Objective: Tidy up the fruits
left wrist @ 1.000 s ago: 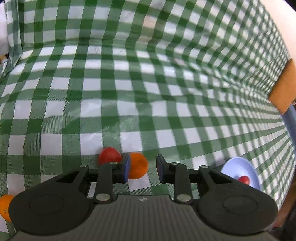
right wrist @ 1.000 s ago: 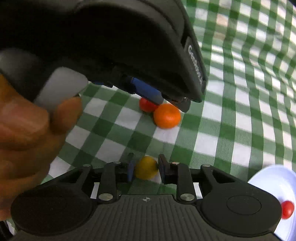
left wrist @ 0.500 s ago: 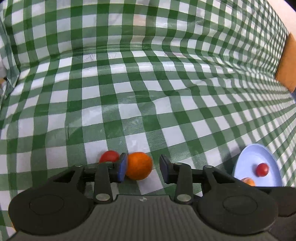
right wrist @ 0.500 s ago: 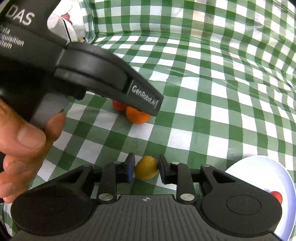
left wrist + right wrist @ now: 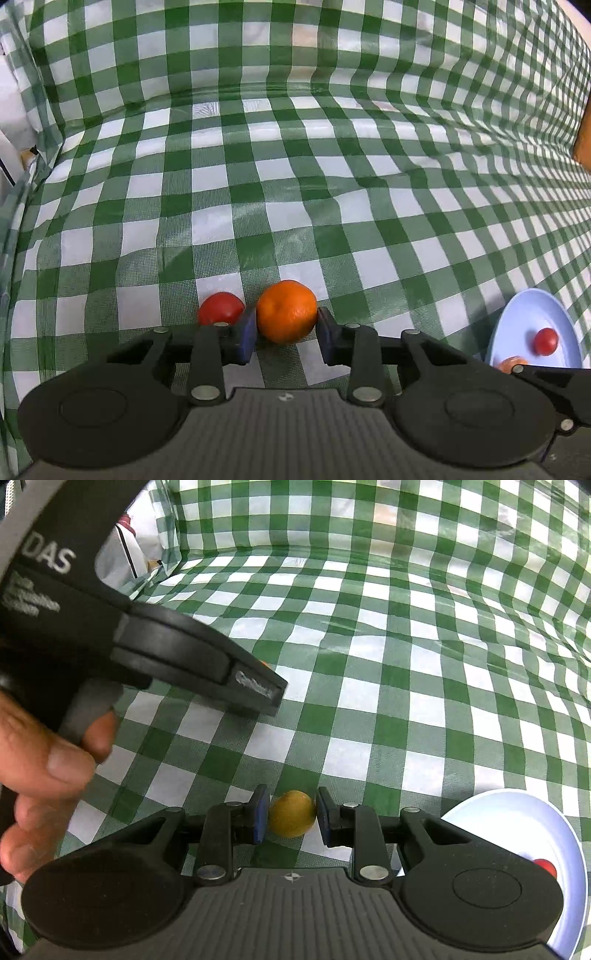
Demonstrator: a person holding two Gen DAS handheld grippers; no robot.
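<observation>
Over the last second my left tongs (image 5: 285, 325) slid rightward off the small red tomato (image 5: 220, 313) and centred on the round orange tangerine (image 5: 286, 311); both pads now touched its sides, pinching it on the green-and-white checked table (image 5: 295, 184). The tomato sat just left of the left pad. My right tongs (image 5: 290, 814) stayed around the small yellow round fruit (image 5: 291, 813), right pad touching, left pad a hair off. Judgement: two grasps nearly set, lifts to the pale blue plate (image 5: 517, 321) at near right pending. Left tongs were held low, level, my hand (image 5: 40, 768) gripping the handle.
</observation>
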